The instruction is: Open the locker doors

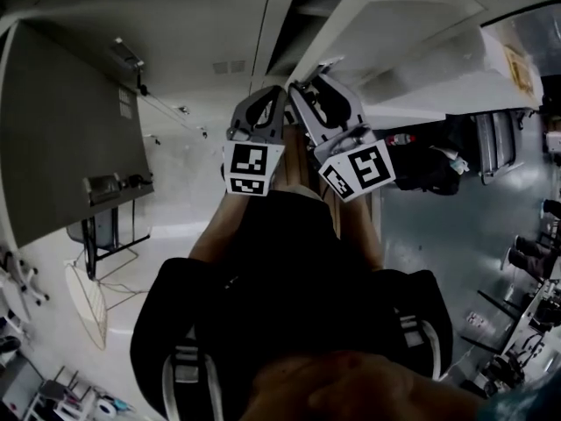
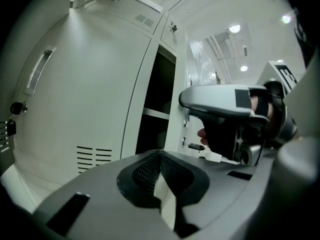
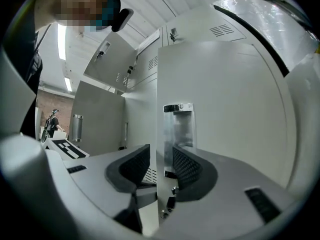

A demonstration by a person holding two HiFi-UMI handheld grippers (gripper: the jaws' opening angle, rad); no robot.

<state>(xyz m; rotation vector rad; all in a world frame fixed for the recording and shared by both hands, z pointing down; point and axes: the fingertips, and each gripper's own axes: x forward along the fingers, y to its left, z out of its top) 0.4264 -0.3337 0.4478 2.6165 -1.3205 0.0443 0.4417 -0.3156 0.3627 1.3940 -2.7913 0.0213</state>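
The white lockers fill both gripper views. In the right gripper view, one door (image 3: 225, 109) stands ajar and I see it edge-on, with its shiny handle plate (image 3: 178, 126) near that edge. My right gripper (image 3: 160, 166) straddles the door's edge: the right pad lies against the door face, while a gap shows at the left pad (image 3: 132, 166), so it is open. My left gripper (image 2: 160, 156) is shut with nothing in it, in front of a closed vented door (image 2: 85, 94) and beside the dark open compartment (image 2: 155, 109). Both grippers (image 1: 263, 117) (image 1: 320, 103) sit side by side in the head view.
Another locker door (image 3: 110, 59) hangs open higher up on the left. A large dark grey panel (image 1: 70, 147) stands at the left, with a stand (image 1: 110, 191) beside it. Equipment and chairs (image 1: 526, 261) crowd the floor on the right. A person (image 3: 52, 121) stands far off.
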